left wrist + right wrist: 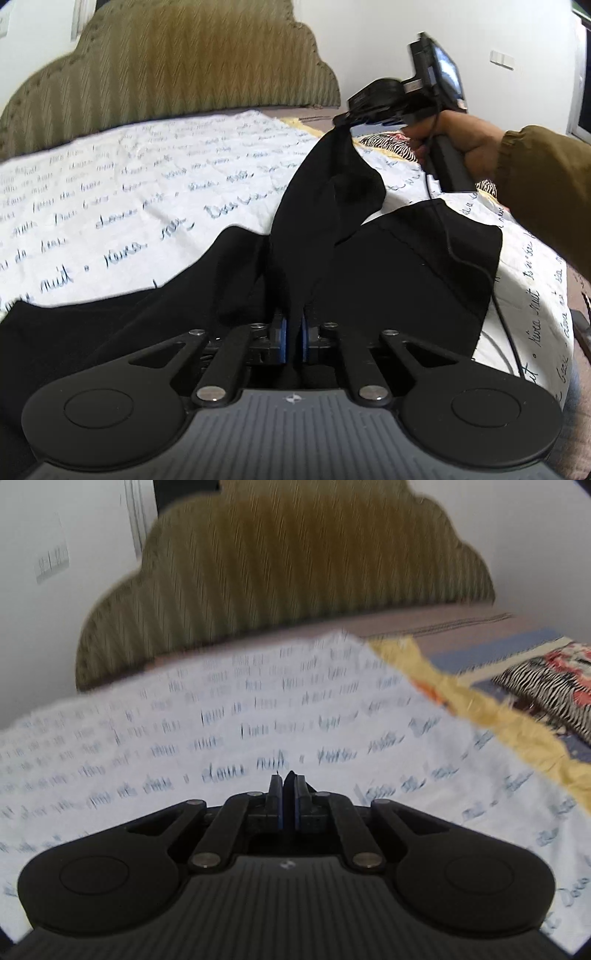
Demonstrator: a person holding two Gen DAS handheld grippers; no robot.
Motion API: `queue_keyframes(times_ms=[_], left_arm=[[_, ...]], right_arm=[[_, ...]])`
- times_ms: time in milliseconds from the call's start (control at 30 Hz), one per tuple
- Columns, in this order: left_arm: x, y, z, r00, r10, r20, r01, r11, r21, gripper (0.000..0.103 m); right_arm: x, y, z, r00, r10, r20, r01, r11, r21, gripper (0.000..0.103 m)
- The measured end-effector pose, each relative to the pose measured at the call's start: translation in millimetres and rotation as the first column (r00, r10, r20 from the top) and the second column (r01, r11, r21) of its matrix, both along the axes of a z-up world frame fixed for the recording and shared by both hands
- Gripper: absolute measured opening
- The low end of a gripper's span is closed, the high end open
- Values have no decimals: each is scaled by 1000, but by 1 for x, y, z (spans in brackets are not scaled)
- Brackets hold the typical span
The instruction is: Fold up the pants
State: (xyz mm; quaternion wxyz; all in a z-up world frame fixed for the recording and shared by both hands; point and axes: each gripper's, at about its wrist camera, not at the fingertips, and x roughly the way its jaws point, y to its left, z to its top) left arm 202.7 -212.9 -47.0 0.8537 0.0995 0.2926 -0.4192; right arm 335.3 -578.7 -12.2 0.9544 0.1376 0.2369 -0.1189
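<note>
Left claw [293, 334] clamped on pants [369, 266]

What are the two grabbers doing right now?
Left gripper: closed, pinching the black pants.
Right gripper: closed, pinching the pants too, lifted above the bed.

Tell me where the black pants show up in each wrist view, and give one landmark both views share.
Left wrist: black pants fill the lower middle, pinched by left gripper and right gripper.
Right wrist: only a sliver between the closed fingers.
Shared: green headboard.
</note>
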Motion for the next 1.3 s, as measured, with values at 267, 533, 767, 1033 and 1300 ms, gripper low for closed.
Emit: queue_keyframes(times_ms=[267,533,767,1033,1300], left_arm=[[-23,4,6,996,-63,64,61,998,29,7],[-51,5,9,982,-160,97,154,986,62,7],[-71,-5,0,968,-216,130,197,970,145,7],[-85,-7,-8,960,-234,154,203,960,195,7],[-92,-10,-11,948,-255,190,208,949,237,8]], right_arm=[[-102,-25,22,980,-104,171,80,986,145,7],[-207,-47,-9,938,-276,210,206,931,303,7],[-266,-64,-54,900,-400,175,296,854,429,7],[-297,-66,-92,875,-468,122,361,799,482,6],[-308,-64,-104,864,-498,81,405,780,478,8]])
